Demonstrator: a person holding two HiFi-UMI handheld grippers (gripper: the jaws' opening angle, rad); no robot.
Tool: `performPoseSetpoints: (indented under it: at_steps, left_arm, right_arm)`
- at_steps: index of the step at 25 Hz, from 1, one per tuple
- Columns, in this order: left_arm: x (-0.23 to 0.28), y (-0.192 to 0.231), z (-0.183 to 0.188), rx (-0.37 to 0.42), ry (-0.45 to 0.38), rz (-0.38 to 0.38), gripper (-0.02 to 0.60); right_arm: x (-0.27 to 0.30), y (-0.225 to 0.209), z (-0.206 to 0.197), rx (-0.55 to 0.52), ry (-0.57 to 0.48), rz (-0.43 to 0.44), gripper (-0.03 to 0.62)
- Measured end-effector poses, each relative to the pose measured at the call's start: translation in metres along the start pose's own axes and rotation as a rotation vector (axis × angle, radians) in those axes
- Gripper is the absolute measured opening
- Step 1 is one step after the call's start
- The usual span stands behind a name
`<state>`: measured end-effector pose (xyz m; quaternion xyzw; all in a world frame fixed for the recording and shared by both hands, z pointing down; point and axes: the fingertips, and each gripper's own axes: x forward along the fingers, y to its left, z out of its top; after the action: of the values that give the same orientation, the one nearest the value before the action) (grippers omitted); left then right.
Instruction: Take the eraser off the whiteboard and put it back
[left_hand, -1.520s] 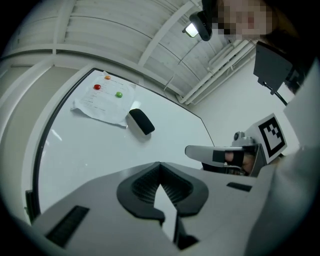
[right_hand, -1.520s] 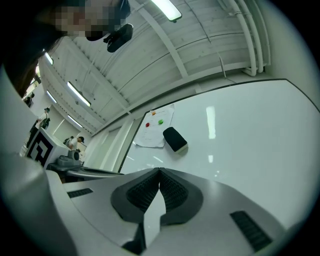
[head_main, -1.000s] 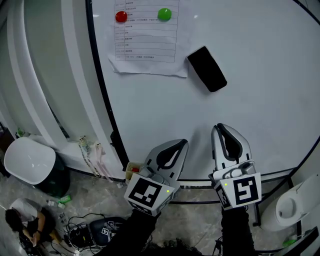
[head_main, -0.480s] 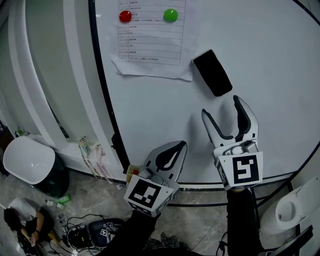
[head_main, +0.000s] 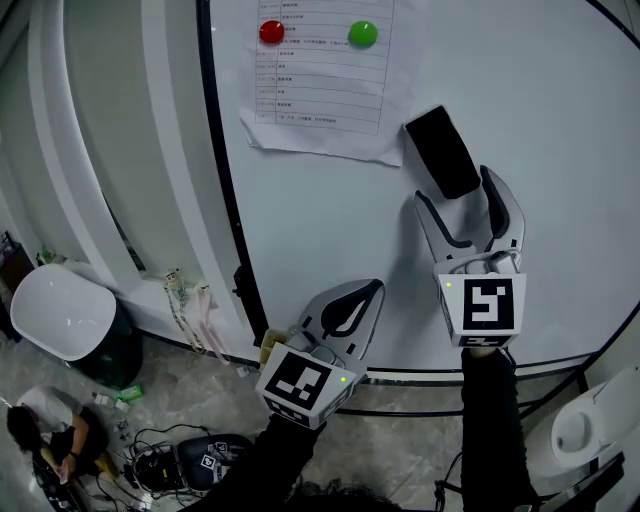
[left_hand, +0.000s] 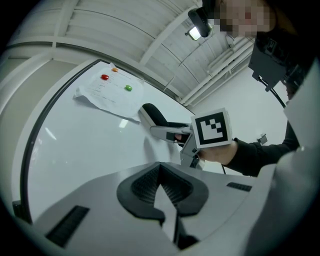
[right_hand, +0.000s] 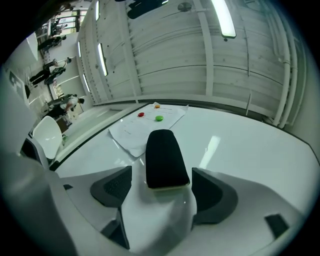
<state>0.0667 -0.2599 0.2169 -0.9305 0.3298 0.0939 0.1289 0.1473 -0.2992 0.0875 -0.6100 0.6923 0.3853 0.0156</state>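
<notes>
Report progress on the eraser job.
Done: nothing yet; the eraser is still on the whiteboard. In hand: the right tool has just been opening its jaws, which now straddle the eraser's near end with gaps on both sides. The left tool is shut and idle lower down. Left: grip the eraser, lift it off, put it back.

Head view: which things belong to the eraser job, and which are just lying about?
Job:
- eraser on the whiteboard
- right gripper, jaws just opening, the eraser's near end between them, not gripped
- left gripper, jaws shut, empty

Lying about:
- paper sheet
- red magnet
- green magnet
- white-lidded bin
- floor cables
</notes>
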Motion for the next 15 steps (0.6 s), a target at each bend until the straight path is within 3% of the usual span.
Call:
performPoseSetpoints:
  at_steps: [15]
  left_arm:
    - [-0.006, 0.005, -0.009, -0.050, 0.013, 0.003, 0.006]
  right_arm:
    - [0.014, -0.006, 0.004, -0.049, -0.021, -0.027, 0.346]
